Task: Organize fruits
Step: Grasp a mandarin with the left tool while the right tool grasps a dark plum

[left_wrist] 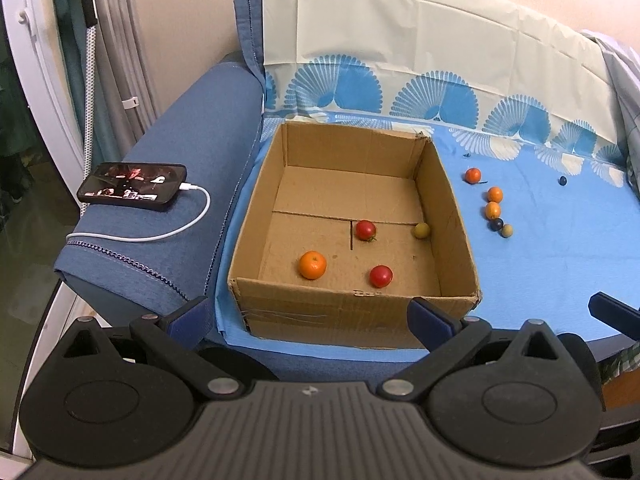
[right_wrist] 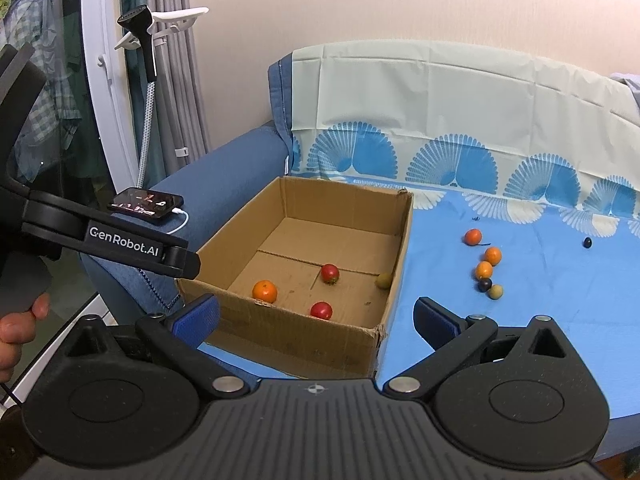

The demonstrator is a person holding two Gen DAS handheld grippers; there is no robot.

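In the right wrist view, white lettering reading "GenRobot.AI" runs along the black arm of the left gripper (right_wrist: 188,266), which reaches in from the left edge of the frame; a small round crosshair emblem sits on the ribbed body of the right gripper (right_wrist: 316,314), with no words beside it; the phone (right_wrist: 147,205) screen is too blurred to read.

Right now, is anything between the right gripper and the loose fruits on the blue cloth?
Nothing visible. The right gripper is open, and bare blue cloth separates it from the loose fruits; the cardboard box sits to their left.
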